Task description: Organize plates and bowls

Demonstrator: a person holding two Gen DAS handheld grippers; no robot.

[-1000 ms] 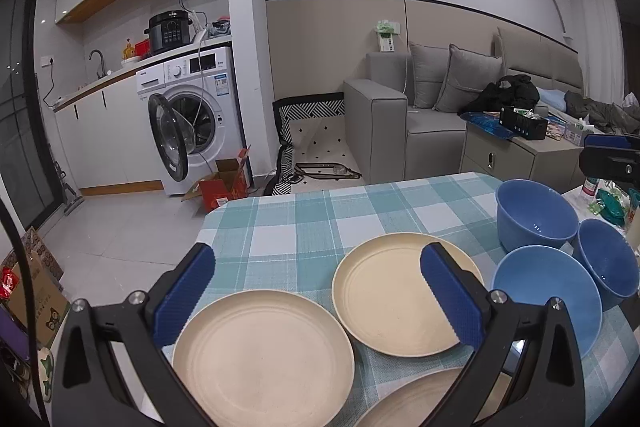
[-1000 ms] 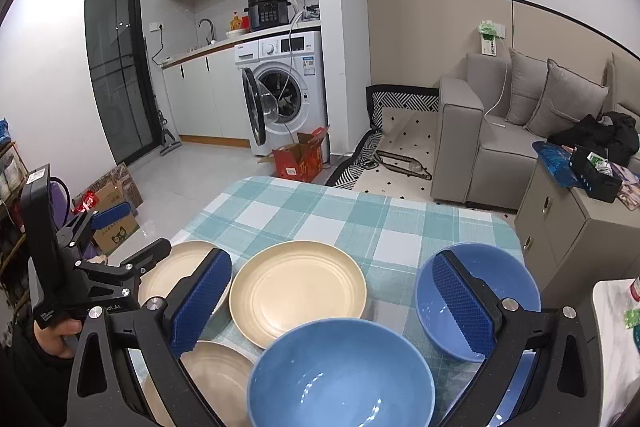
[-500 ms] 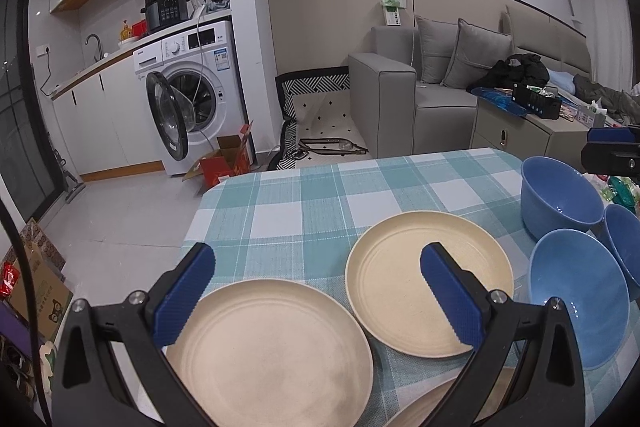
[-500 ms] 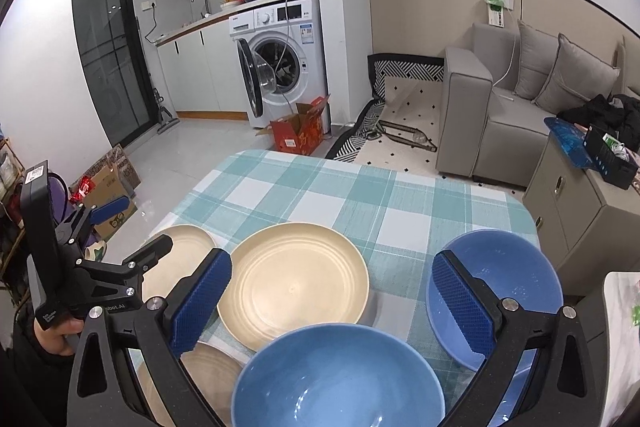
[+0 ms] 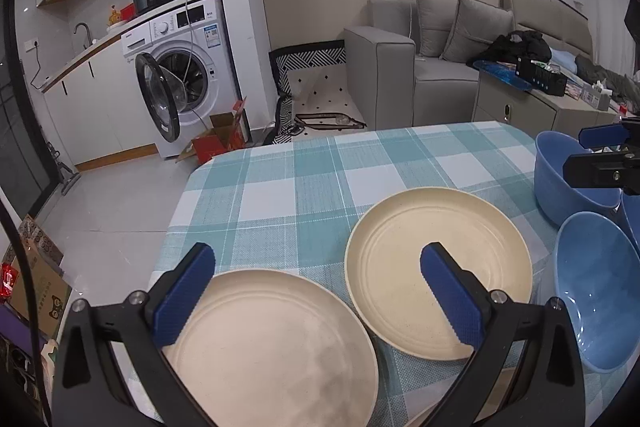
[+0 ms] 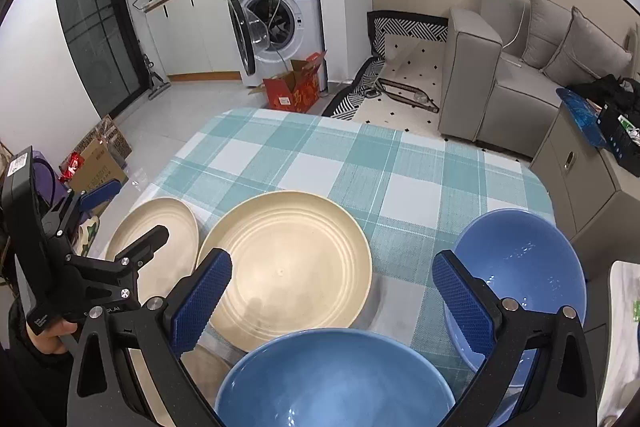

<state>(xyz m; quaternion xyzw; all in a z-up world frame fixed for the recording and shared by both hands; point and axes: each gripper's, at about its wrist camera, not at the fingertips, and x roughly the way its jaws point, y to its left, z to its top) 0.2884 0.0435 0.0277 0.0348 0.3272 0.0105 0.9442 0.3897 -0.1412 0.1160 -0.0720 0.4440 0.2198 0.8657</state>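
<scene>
Three cream plates and three blue bowls are shown on the checked-cloth counter (image 6: 360, 163), none yet stacked. The near-left plate (image 5: 272, 347) lies just beside the centre plate (image 5: 438, 273); a third plate (image 6: 208, 359) is only partly seen at the near edge. To the right, the nearest bowl (image 6: 336, 383), the far bowl (image 6: 520, 267) and a third bowl (image 5: 632, 215), cut off at the frame edge, are grouped close together.

The left gripper (image 5: 316, 287) is held low above the two plates with its jaws spread wide and nothing between them. The right gripper (image 6: 332, 291) is held above the nearest bowl, jaws likewise spread and empty. A hand (image 6: 48, 335) is seen on the left gripper's handle.

The task is judged to be at its outset: no piece has been lifted or nested, and both the plate stack and the bowl stack remain to be formed. Beyond the counter, a washing machine (image 6: 276, 15) with its door open and a grey sofa (image 6: 516, 75) are visible.
</scene>
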